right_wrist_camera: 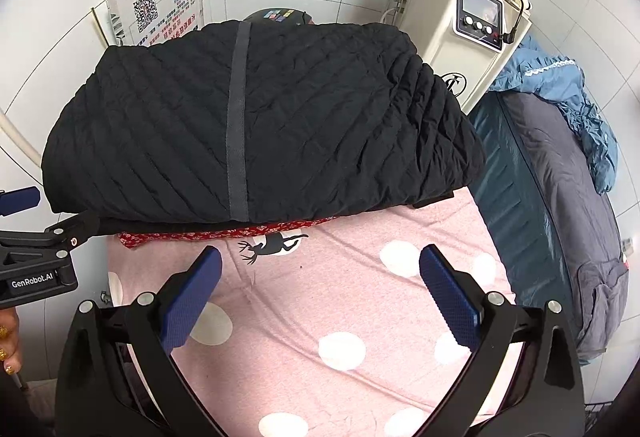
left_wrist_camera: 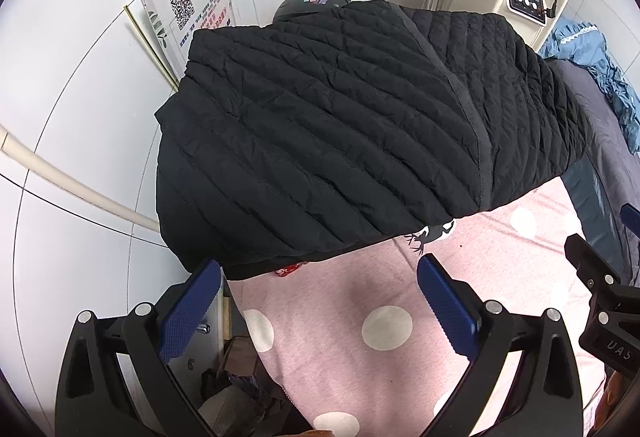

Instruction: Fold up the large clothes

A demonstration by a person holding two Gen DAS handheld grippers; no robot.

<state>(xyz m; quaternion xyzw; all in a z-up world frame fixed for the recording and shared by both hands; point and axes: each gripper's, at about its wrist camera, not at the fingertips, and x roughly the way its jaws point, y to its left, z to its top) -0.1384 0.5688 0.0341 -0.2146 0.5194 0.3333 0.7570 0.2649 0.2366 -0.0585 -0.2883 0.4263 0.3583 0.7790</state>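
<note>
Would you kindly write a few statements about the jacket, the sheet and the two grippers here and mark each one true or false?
1. The black quilted jacket lies folded on the pink sheet with white dots. True.
2. The right gripper is shut on the jacket's hem. False: its blue pads stand wide apart over the sheet and hold nothing.
3. A grey band runs across the jacket. True.
4. The left gripper grips the red patterned cloth. False: it is open and apart from that cloth, which peeks out under the jacket.
5. The blue garment lies on top of the jacket. False: it lies off to the right, on a grey padded surface.
</note>
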